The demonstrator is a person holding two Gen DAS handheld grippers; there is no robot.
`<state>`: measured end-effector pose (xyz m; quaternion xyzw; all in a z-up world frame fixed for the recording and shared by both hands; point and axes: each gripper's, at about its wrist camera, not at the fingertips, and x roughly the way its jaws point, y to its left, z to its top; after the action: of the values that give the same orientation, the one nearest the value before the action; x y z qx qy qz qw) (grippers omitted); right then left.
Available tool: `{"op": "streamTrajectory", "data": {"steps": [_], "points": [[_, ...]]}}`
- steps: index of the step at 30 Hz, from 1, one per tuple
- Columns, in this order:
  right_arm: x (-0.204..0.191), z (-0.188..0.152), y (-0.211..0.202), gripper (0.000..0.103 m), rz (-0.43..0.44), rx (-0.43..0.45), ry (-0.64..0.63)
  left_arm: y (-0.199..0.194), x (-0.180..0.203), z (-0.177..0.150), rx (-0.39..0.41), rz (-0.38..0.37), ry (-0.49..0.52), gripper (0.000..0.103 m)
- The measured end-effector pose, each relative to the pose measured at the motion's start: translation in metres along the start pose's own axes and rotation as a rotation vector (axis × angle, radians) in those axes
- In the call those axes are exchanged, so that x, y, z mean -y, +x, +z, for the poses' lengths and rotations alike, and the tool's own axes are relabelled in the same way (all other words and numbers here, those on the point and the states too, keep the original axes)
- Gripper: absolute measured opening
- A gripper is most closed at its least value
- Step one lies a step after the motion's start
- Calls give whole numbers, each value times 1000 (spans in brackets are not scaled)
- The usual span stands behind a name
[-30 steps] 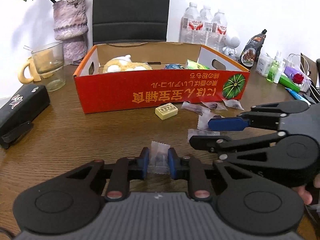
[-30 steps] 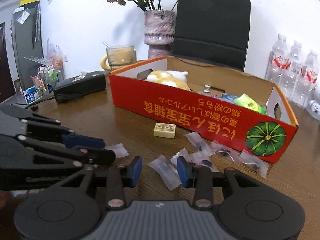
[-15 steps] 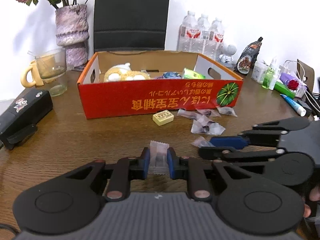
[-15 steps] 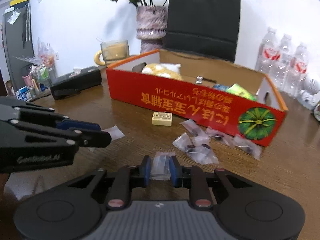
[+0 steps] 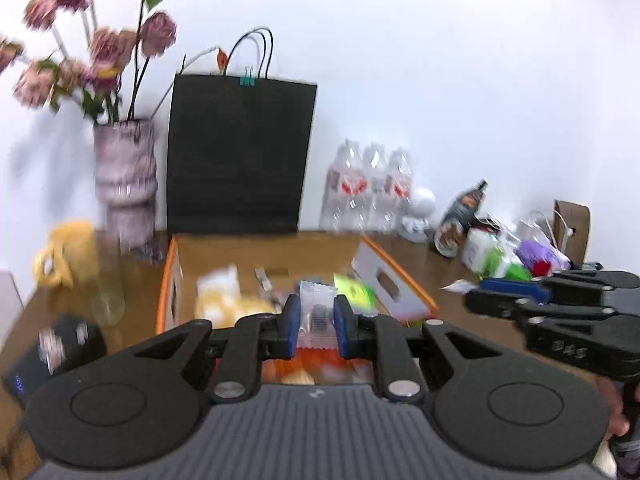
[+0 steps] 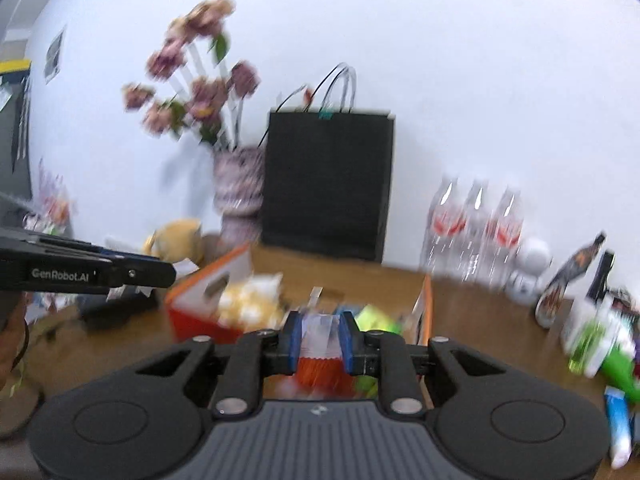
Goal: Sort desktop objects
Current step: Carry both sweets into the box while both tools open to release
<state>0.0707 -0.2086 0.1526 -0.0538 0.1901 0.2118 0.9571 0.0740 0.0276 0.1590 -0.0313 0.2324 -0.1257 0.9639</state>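
Observation:
My left gripper (image 5: 316, 330) is shut on a small clear candy packet (image 5: 317, 316), held in the air in front of the red cardboard box (image 5: 394, 280). My right gripper (image 6: 319, 338) is shut on a second clear candy packet (image 6: 320, 334), also lifted before the box (image 6: 192, 320). In the left wrist view the right gripper (image 5: 472, 298) shows at the right with a packet corner sticking out of it. The box holds a yellow plush toy (image 5: 224, 300) and a green packet (image 5: 354, 292). Both views are blurred by motion.
Behind the box stand a black paper bag (image 5: 238, 152), a vase of dried flowers (image 5: 124, 184) and water bottles (image 5: 368, 192). A yellow mug (image 5: 66, 252) and a black case (image 5: 56, 344) are at the left; small bottles and clutter (image 6: 592, 328) crowd the right.
Both grippers have risen from the table with their candy packets. The right gripper closed on its packet. The views now look over the box toward the wall.

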Motion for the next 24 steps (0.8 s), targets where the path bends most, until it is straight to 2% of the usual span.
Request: {"op": "streamTrajectory", "data": {"steps": [3, 8, 15, 16, 17, 18, 19, 20, 22, 24], "points": [[22, 34, 35, 19, -11, -36, 35, 47, -18, 31, -88, 4, -39, 19], [55, 55, 119, 19, -33, -248, 104, 131, -55, 38, -309, 22, -148, 19], [64, 42, 183, 19, -18, -435, 157, 159, -68, 28, -442, 89, -94, 21], [64, 38, 189, 20, -31, -461, 157, 160, -68, 26, -456, 99, -82, 25], [63, 34, 195, 31, -44, -486, 158, 161, -69, 25, -470, 109, -71, 49], [63, 34, 197, 40, -57, -500, 161, 162, -70, 24, -479, 119, -64, 68], [62, 33, 198, 57, -70, -515, 163, 161, -71, 24, -478, 128, -64, 72], [62, 32, 200, 68, -83, -528, 166, 160, -73, 25, -477, 137, -64, 77], [61, 34, 198, 79, -84, -536, 180, 159, -76, 29, -483, 159, -78, 85], [64, 38, 198, 89, -95, -582, 208, 160, -79, 34, -499, 187, -93, 100]]}}
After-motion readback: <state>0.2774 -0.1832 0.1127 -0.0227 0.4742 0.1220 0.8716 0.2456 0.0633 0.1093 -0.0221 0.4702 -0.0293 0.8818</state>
